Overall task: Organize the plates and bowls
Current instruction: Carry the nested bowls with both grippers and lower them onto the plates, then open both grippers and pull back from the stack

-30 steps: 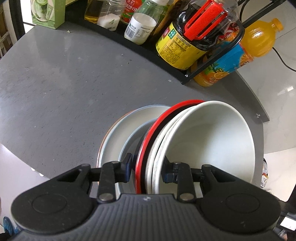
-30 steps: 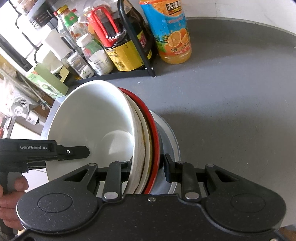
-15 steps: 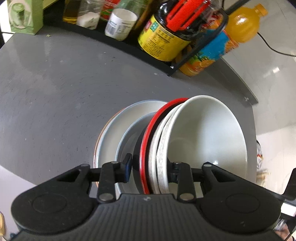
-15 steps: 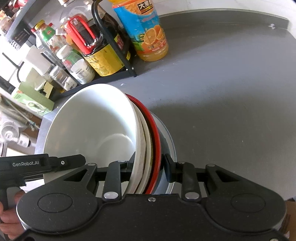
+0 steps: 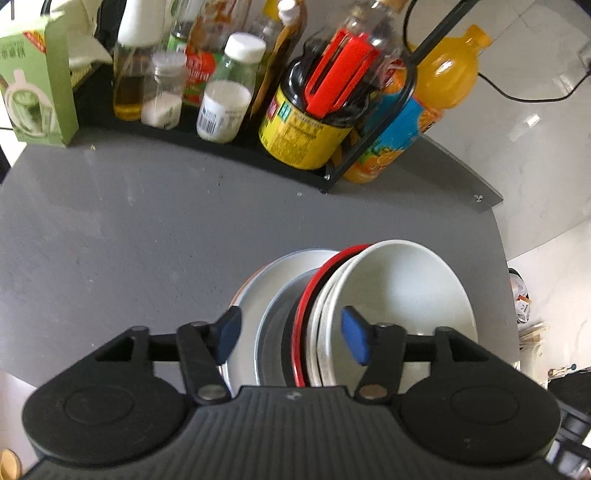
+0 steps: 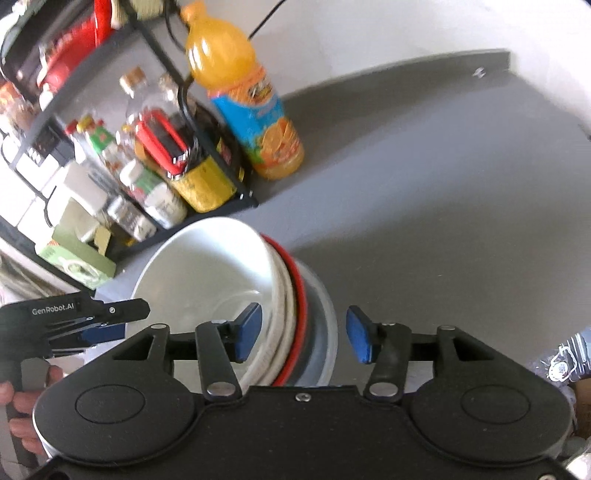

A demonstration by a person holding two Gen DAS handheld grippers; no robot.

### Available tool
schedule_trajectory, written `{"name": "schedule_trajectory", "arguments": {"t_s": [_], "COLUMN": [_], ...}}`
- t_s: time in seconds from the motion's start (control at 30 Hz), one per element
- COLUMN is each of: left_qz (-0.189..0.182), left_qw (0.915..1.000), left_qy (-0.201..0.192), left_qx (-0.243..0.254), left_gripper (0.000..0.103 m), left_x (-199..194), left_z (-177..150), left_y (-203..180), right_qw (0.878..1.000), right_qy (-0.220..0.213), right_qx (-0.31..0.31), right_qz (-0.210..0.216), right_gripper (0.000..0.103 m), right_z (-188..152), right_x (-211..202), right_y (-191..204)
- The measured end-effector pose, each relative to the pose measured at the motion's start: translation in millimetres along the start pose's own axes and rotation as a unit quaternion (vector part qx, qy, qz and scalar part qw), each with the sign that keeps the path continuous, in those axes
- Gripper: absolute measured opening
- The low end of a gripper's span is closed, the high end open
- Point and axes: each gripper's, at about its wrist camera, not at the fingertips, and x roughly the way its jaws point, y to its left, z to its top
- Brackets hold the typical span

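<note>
1. Grey matte countertop (image 5: 110,229) carried everything; pale glossy wall (image 6: 388,33) rose behind it.
2. Beside the black condiment rack (image 5: 229,147), at its open end, stood an orange juice bottle (image 6: 255,110); a green carton (image 5: 35,85) stood at the rack's other end.
3. In front of the rack, near the counter's edge, sat the nested stack: white bowl (image 5: 402,295) uppermost, red-rimmed bowl (image 5: 306,295) under it, grey plate (image 5: 266,291) lowest.
4. Left gripper (image 5: 290,336) and right gripper (image 6: 304,334) both had fingers spread wide, straddling the stack's rims without touching.
</note>
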Motion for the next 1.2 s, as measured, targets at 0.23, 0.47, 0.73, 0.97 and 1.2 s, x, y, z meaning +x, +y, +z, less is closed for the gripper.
{"name": "schedule_trajectory", "arguments": {"t_s": [0.23,0.47,0.73,0.97,1.2], "left_qz": [0.013,0.024,0.028,0.037,0.021], "left_qw": [0.9985,0.9941,0.9893,0.9858,0.9854], "left_qy": [-0.027,-0.061,-0.088,-0.094,-0.095], "left_qx": [0.047,0.086,0.113,0.134,0.14], "left_gripper": [0.073,0.087,0.096,0.097,0.097], "left_x": [-23,-69,-122,-149,-172], "left_z": [-21,-63,-114,-141,-154], "left_y": [-28,-64,-86,-85,-73], "right_qw": [0.997,0.992,0.988,0.986,0.984], "right_qy": [-0.073,-0.119,-0.148,-0.158,-0.165], "right_qx": [0.002,0.002,-0.002,-0.014,-0.011], "right_qz": [-0.026,-0.046,-0.048,-0.057,-0.073], "right_gripper": [0.078,0.094,0.102,0.102,0.102], "right_z": [-18,-54,-90,-108,-129], "right_x": [-64,-120,-167,-190,-203], "right_y": [-26,-49,-54,-43,-27]}}
